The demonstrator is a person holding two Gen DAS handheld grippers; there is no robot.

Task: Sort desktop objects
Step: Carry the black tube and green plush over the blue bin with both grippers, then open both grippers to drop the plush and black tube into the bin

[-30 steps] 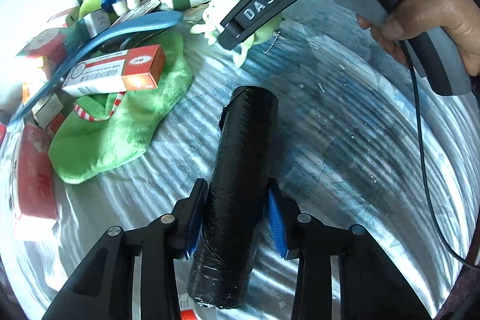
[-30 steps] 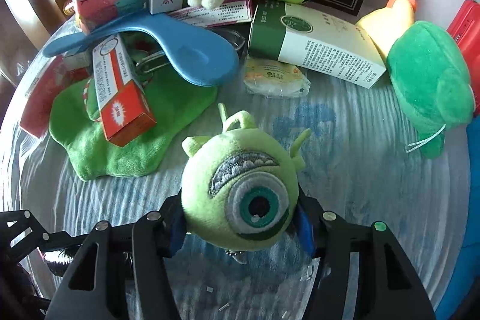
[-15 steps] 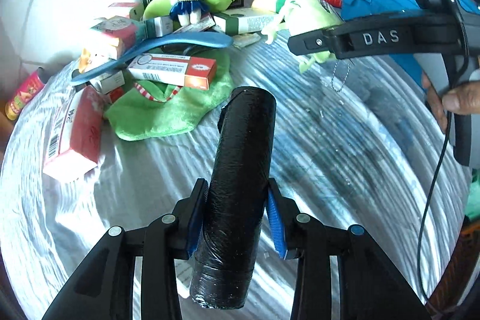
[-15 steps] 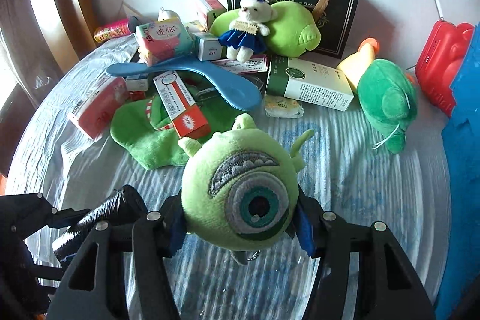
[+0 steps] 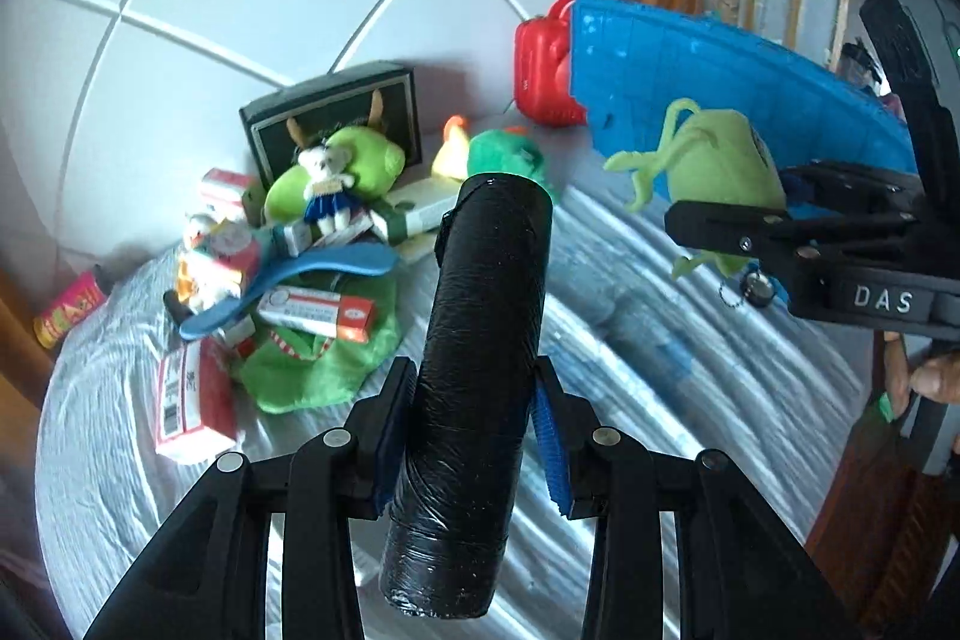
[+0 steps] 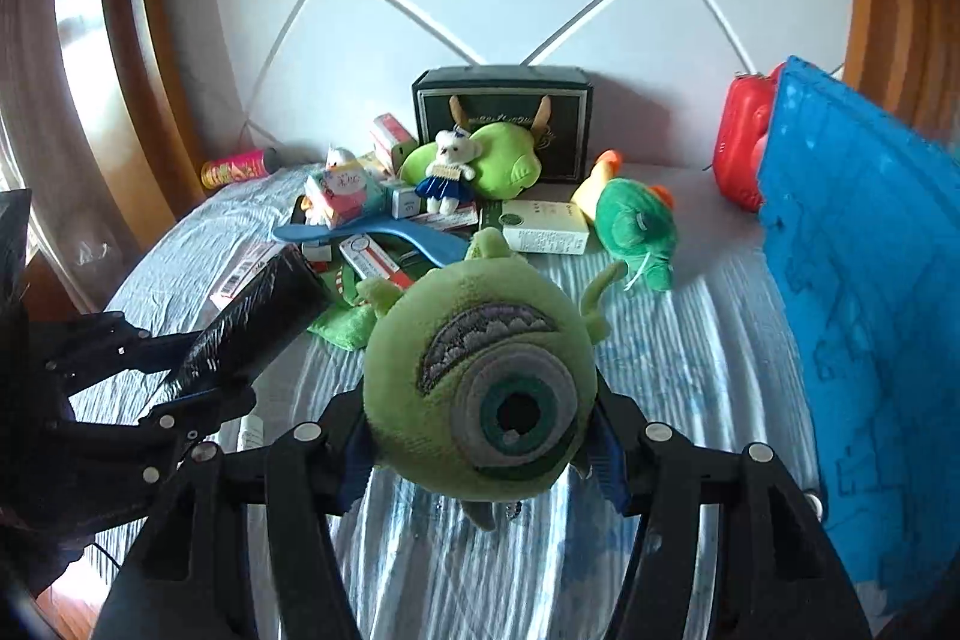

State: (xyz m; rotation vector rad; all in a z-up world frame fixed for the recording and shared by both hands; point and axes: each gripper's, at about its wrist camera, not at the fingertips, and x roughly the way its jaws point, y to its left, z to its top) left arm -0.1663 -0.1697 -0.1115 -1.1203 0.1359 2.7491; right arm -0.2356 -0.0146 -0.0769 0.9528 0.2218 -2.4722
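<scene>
My left gripper (image 5: 471, 436) is shut on a black wrapped roll (image 5: 480, 340) and holds it well above the striped tablecloth (image 5: 630, 382). The roll also shows in the right wrist view (image 6: 252, 322) at the left. My right gripper (image 6: 480, 454) is shut on a green one-eyed monster plush (image 6: 480, 376), also lifted high. In the left wrist view the plush (image 5: 714, 166) hangs at the upper right, in front of the blue bin (image 5: 720, 88).
A pile lies at the back of the table: a blue shoehorn (image 6: 384, 232), red-and-white boxes (image 5: 318, 310), a green cloth (image 5: 324, 364), a bear doll (image 6: 447, 169), a green frog plush (image 6: 639, 232), a black box (image 6: 504, 112). A red case (image 6: 741, 142) stands by the blue bin (image 6: 864, 280).
Both grippers have risen and pulled back from the table, each still holding its object. The pile now looks smaller and farther away.
</scene>
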